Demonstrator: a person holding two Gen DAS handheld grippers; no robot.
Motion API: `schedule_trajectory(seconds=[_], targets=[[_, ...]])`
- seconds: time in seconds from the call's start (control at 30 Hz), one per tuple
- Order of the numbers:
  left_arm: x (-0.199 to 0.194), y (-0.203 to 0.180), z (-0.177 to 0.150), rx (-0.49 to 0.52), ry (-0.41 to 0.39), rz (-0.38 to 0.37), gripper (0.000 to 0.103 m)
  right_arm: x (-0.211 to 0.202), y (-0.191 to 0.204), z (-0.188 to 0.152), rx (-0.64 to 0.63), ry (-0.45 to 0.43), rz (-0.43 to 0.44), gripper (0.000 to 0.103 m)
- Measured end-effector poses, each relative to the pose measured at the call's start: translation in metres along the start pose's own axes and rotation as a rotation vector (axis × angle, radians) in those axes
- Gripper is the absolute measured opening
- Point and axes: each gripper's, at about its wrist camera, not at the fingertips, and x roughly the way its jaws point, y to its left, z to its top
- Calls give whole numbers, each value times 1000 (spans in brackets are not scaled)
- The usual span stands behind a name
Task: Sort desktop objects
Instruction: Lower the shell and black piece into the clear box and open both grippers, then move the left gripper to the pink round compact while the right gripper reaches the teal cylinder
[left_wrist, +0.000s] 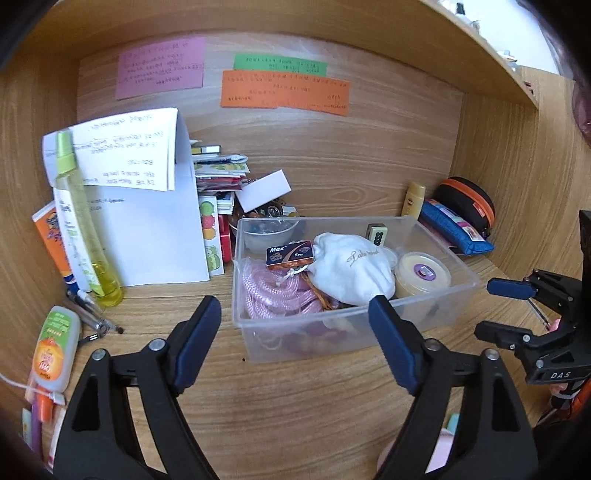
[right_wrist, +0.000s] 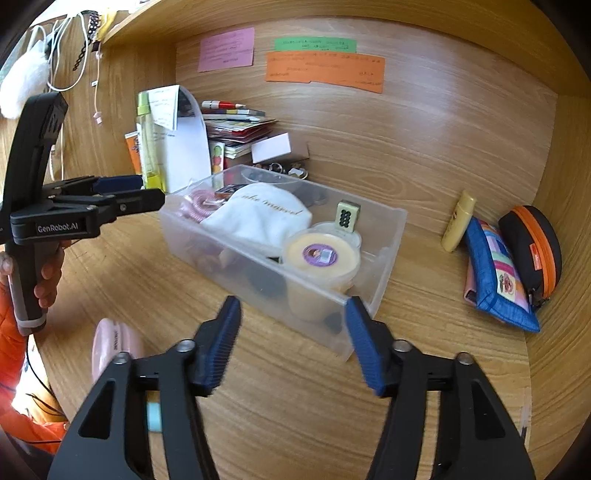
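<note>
Both of your grippers are sitting right in front of the clear bin (left_wrist: 347, 332), jaws spread and nothing between them. Your left gripper (left_wrist: 295, 325) faces the bin's long front wall, and your right gripper (right_wrist: 291, 321) is at the near corner, with one blue pad just beside that corner edge. So neither is holding anything.

The bin sits on the counter (left_wrist: 295, 406) and it's already packed: pink cord (left_wrist: 273, 291), white pouch (left_wrist: 351, 266), the Max box (left_wrist: 290, 254) perched on top, a round tub (left_wrist: 423, 275) and a mahjong tile (right_wrist: 347, 216) standing upright behind the tub.

Stuff that could bite you, in my opinion:

- That right pad is so close to the corner that any forward nudge will probably shove the whole bin. It looks light, so it would likely slide or spin instead of staying put.
- The Max box looks loose on the pile. Bump the bin and it may slip off.
- The tile is on its end, so it seems easy to knock over.
- The loose items are spread to both sides: the glue bottle (left_wrist: 55, 350) and pens (left_wrist: 92, 314) left, the yellow tube (right_wrist: 458, 225), blue pouch (right_wrist: 495, 273) and black case (right_wrist: 532, 247) right. Reaching across the bin risks catching its rim.
- That tall spray bottle (left_wrist: 85, 221) leans against the papers and looks tippy.
</note>
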Motion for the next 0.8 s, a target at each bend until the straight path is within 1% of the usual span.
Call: schedule_trajectory(seconds=[0.27, 0.47, 0.57, 0.7, 0.8], targets=[[-33, -12, -10, 33, -42, 11, 96, -17, 10, -15, 9, -10, 34, 62], [-48, -22, -21, 47, -30, 15, 98, -27, 19, -29, 16, -14, 65, 65], [-54, -26, -27, 43, -22, 7, 99, -32, 24, -37, 13, -16, 75, 75], [-58, -29, -36, 26, -8, -8, 100, -35, 32, -46, 11, -5, 107, 75], [-58, -31, -44, 7, 12, -29, 101, -30, 39, -55, 13, 22, 139, 75]])
